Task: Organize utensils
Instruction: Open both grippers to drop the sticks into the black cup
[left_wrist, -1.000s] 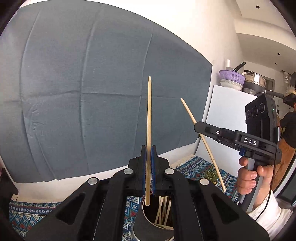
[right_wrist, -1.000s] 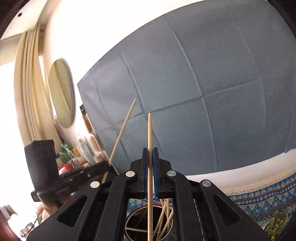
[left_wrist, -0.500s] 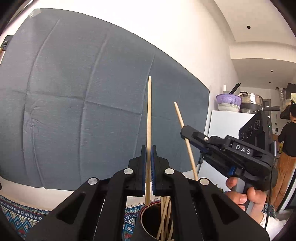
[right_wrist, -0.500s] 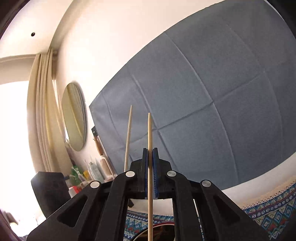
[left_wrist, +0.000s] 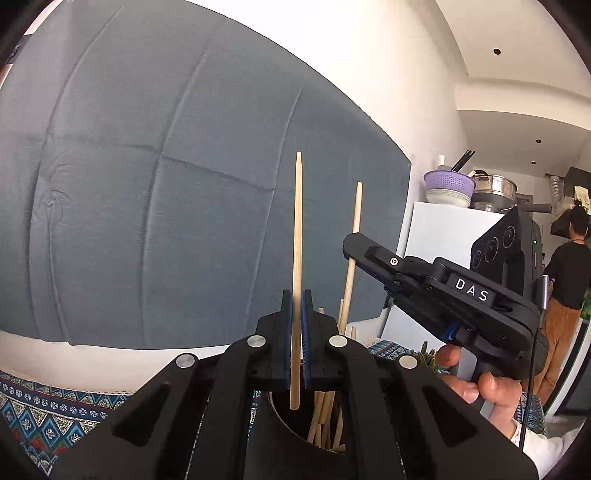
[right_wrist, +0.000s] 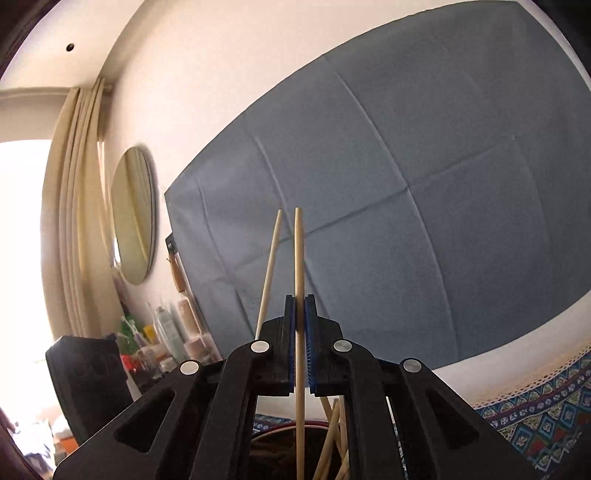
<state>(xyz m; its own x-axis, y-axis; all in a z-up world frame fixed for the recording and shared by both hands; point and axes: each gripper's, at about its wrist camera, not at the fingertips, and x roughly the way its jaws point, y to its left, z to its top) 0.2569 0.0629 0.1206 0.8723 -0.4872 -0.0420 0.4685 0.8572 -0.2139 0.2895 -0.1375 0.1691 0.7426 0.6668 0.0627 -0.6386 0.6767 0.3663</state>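
Left chopstick (left_wrist: 296, 236) upright, lower tip over dark holder (left_wrist: 295, 424) mouth among loose sticks. Left gripper (left_wrist: 296, 306) level, clamped tight on it. Right chopstick (right_wrist: 298, 266) upright, pinched by right gripper (right_wrist: 300, 314), level, beside left; hand (left_wrist: 476, 384) on grip.

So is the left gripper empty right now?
No, the left gripper is shut on an upright chopstick above the holder.
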